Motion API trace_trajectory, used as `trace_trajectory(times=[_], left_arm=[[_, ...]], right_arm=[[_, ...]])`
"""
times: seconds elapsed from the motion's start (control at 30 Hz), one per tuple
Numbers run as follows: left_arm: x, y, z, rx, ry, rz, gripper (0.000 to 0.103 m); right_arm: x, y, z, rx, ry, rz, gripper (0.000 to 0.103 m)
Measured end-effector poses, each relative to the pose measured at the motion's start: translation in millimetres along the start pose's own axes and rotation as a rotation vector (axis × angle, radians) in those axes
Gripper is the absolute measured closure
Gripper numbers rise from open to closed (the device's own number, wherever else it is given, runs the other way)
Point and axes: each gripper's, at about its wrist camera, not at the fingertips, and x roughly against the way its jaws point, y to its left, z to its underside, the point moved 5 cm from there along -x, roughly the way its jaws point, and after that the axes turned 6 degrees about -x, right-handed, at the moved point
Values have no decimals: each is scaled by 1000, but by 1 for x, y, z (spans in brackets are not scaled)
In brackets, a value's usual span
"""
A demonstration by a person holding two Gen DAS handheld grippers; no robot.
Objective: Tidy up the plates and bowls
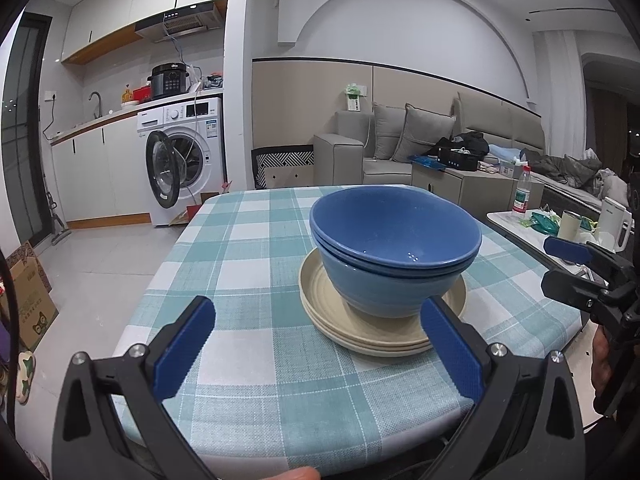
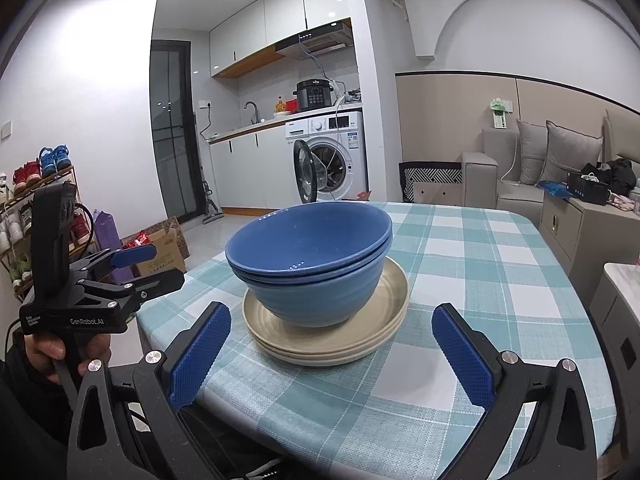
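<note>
I see two blue bowls (image 1: 394, 256) nested one inside the other, sitting upright on a stack of cream plates (image 1: 360, 330) on the desk (image 1: 256, 280), which is covered with a teal-and-white checked cloth. The whole stack stands toward the near edge of the desk, closer to the edge where my tongs are than to the far edge by the sofa (image 1: 400, 148). My left tongs (image 1: 316, 354) are spread wide and hold nothing; in the left wrist view their right finger pad (image 1: 452, 352) overlaps the near rim of the plates, but I cannot tell whether it touches them. My right tongs (image 2: 332, 354) are also spread wide and empty, hanging over the near edge of the desk with the plate stack showing between the two blue pads, apart from both. In the right wrist view I see the left tongs off the desk's left edge, gripped by a hand (image 2: 60, 354) around the handle, its two fingers parted. Beyond the far edge of the desk a washing machine (image 2: 332, 156) stands with its door open under the kitchen counter.
</note>
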Motion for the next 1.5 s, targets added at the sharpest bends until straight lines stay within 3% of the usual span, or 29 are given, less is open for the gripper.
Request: trace_trajectory(times=[1.5], left_arm=[[1, -2, 2, -5, 2, 24, 0]], right_arm=[[-3, 6, 6, 14, 4, -20, 1]])
